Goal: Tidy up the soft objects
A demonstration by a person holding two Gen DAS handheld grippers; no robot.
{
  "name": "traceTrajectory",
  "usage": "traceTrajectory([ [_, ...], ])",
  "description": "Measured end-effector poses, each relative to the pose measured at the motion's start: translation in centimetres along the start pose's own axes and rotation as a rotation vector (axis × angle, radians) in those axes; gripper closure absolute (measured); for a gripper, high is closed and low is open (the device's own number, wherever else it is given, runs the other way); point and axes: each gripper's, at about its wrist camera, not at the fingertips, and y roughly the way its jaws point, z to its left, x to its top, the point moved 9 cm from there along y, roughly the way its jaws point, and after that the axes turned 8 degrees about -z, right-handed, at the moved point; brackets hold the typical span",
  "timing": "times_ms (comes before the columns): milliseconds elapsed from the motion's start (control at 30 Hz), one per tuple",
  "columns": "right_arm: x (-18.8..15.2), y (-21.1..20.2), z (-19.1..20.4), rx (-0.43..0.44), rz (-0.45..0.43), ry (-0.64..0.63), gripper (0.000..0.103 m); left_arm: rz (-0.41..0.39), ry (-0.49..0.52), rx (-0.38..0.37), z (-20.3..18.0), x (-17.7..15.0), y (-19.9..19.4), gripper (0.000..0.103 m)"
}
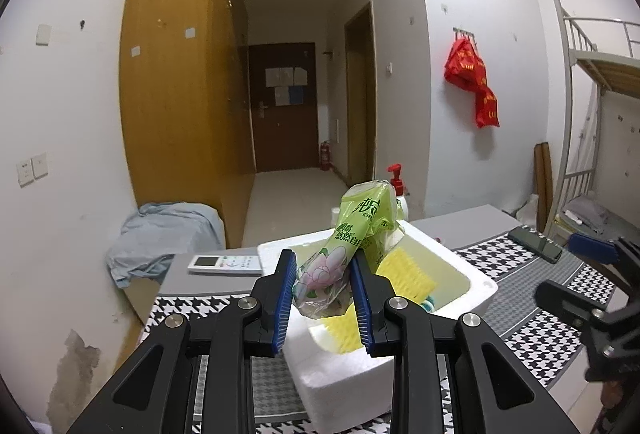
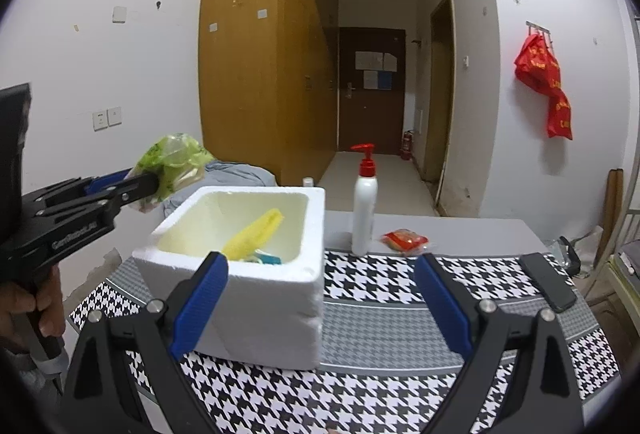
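We find the left gripper point(image 1: 322, 286) clamped on the green tissue pack point(image 1: 352, 234), held at centre frame above the white foam box point(image 1: 476, 274). A yellow sponge point(image 2: 256, 232) lies inside the box. The right gripper point(image 2: 320, 298) stands wide apart, lower centre, gripping nothing.

A houndstooth mat point(image 2: 380, 286) is laid on the grey tabletop point(image 2: 460, 230). A foam box point(image 2: 256, 298) and phone point(image 2: 548, 280) are set on it. A pump bottle point(image 2: 365, 206), red packet point(image 2: 405, 240) and remote point(image 1: 226, 264) are placed beside it.
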Motion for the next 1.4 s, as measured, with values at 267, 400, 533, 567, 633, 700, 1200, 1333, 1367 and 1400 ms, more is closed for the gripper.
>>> traceTrajectory([
  [267,-1.4,-1.5,-2.6,-0.068,0.004,0.031,0.007,0.05,0.014,-0.012,-1.5,-0.4,2.7,0.074],
  [400,-2.0,-2.0,-3.8,-0.097,0.014,0.043,0.007,0.063,0.023,-0.012,-2.1,-0.7,3.3,0.074],
  [533,-2.6,-2.5,-4.6,-0.116,0.021,0.05,0.007,0.066,0.027,-0.011,-2.6,-0.8,3.8,0.067],
  [567,-2.6,-2.7,-4.7,-0.119,0.02,0.048,0.007,0.066,0.031,-0.003,-2.6,-0.8,3.8,0.066],
  [633,-2.6,-2.9,-5.0,-0.125,0.019,0.05,0.007,0.069,0.04,0.003,-2.8,-0.9,4.1,0.052],
  [700,-2.8,-3.2,-5.5,-0.131,0.02,0.059,0.007,0.066,0.04,0.008,-2.9,-0.9,4.2,0.029],
  [1200,-3.5,-6.3,-7.2,-0.135,0.005,0.085,0.007,-0.001,-0.037,0.031,-4.2,-0.8,-1.0,0.001],
  [1333,-3.4,-7.6,-6.7,-0.113,-0.025,0.083,0.007,-0.03,-0.056,0.033,-4.8,-0.3,-3.3,0.001],
  [1367,-3.4,-7.9,-6.5,-0.105,-0.03,0.079,0.007,-0.039,-0.051,0.033,-5.0,-0.2,-4.0,0.001],
  [1400,-3.4,-8.0,-6.4,-0.102,-0.031,0.074,0.007,-0.049,-0.048,0.034,-5.1,0.0,-4.7,0.001],
])
